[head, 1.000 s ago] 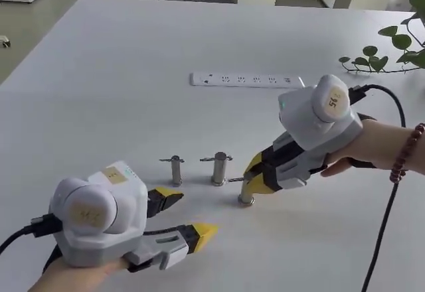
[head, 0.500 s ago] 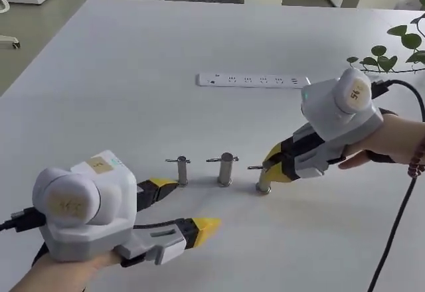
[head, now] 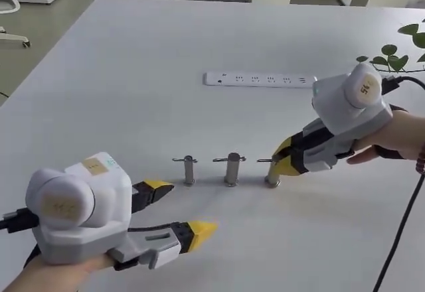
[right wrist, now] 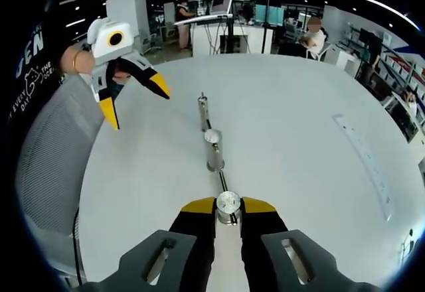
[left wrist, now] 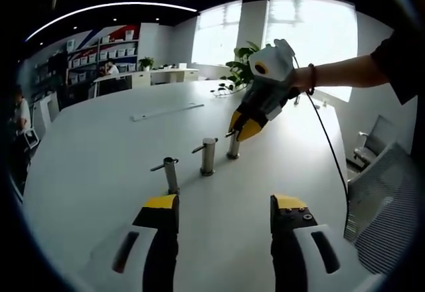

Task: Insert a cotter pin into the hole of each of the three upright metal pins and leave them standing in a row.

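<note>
The left gripper (head: 186, 206), held low at the near-left of the white table (head: 119, 79), has its yellow-tipped jaws spread wide with nothing between them. In the left gripper view (left wrist: 226, 202) the row of three metal pins stands just ahead of those jaws and runs away from them to the right. Nearest its tips is the left pin (head: 189, 170), upright, with the first cotter pin (head: 179, 160) sticking out sideways near its top. Beyond that stands the middle pin (head: 232, 168), thicker, also upright, with the second cotter pin (head: 220, 160) through its head. The right pin (head: 272, 180) is farthest from the left gripper, and the third cotter pin (head: 262, 160) juts from it toward the middle pin. The right gripper (head: 279, 166) reaches down onto this pin from the right, and in the right gripper view (right wrist: 229, 206) its jaws are closed against both sides of the pin's round head, with the other two pins lined up straight ahead. A power strip (head: 259, 79) lies well beyond both grippers, and a plant (head: 398, 53) sits beyond the right one.
</note>
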A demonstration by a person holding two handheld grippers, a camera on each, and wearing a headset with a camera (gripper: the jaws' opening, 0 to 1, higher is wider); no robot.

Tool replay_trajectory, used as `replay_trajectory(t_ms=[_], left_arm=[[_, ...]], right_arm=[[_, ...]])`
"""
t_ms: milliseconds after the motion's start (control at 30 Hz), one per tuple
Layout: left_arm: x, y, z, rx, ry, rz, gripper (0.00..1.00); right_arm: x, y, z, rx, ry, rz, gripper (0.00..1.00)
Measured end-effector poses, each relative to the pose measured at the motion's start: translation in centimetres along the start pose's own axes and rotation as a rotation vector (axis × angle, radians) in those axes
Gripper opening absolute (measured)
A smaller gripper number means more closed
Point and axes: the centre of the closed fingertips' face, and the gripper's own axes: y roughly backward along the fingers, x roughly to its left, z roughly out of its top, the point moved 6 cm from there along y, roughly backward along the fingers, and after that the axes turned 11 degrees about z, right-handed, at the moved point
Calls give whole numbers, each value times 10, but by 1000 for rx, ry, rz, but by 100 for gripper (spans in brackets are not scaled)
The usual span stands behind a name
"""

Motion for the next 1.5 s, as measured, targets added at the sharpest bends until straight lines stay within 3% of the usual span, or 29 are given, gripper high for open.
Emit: replay_trajectory(t_ms=[567, 867, 1233, 1333, 1433, 1500], left_arm=[[3, 1, -5, 19, -1, 10, 56], [4, 1, -4, 25, -1, 19, 56], [3, 5, 0, 29, -15, 25, 58], [2, 8, 3, 27, -18, 25, 59], [2, 11, 5, 26, -17, 27, 60], [3, 13, 6, 24, -17, 33, 61]], right_arm=[[-5, 1, -1, -2, 19, 31, 9], [-7, 1, 0, -28, 10, 9, 13], [6, 15, 7, -91, -6, -18, 26], [12, 21, 10, -127, -40, -33, 28], [19, 26, 11, -172, -122, -59, 36], [26, 29, 13, -190, -120, -70, 39]])
